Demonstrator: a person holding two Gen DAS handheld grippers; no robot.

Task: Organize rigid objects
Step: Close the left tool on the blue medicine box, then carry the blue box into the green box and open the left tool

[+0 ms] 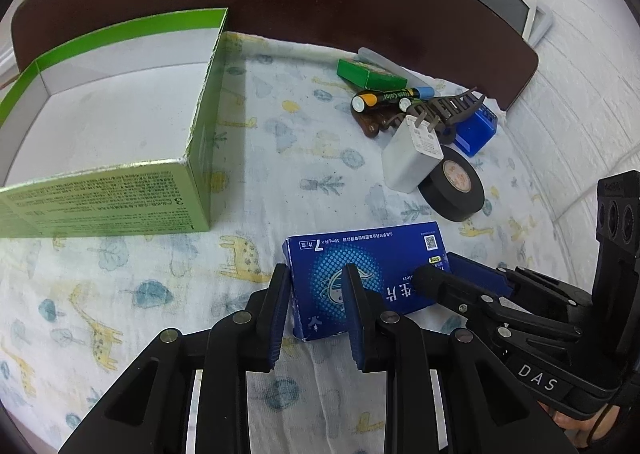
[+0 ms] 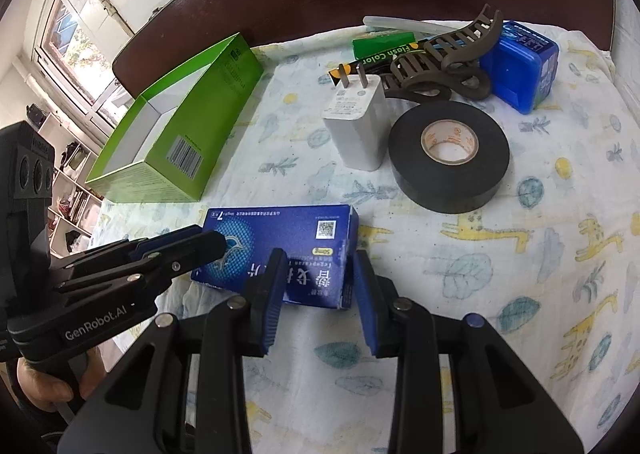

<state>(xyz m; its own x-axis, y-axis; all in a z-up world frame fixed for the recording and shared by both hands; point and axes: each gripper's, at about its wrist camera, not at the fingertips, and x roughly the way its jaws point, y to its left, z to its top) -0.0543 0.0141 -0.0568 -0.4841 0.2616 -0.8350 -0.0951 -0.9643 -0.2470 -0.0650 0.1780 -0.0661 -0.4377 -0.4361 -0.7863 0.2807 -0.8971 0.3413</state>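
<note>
Left wrist view: looks down on a bed covered by a printed cloth.
Medicine box: the blue medicine box lies flat on the cloth at lower centre, with a gripper at each end.
Left gripper: the left gripper rises from the bottom edge. Its jaws are narrowly spread, one finger against the box's left end and the other in front of its top face. Whether the pads press on it I cannot tell.
Right gripper: the right gripper enters from the right, its fingertips over the box's right end. The grip is unclear.
Carton: an open green carton sits at the left, well apart from the box.
Pile: at upper right, a white charger plug leans on a black tape roll. Behind them are a hair claw clip, a blue plastic case and a marker.

Right wrist view: shows the same cloth from the other side.
Medicine box: it lies at centre, below the tape roll and right of the carton.
Right gripper: its jaws stand a little apart astride the box's right end. One finger is beside the edge and the other over the face. Contact cannot be told.
Left gripper: it comes in from the left edge with its tips at the box's left end, held by a hand at lower left.
</note>
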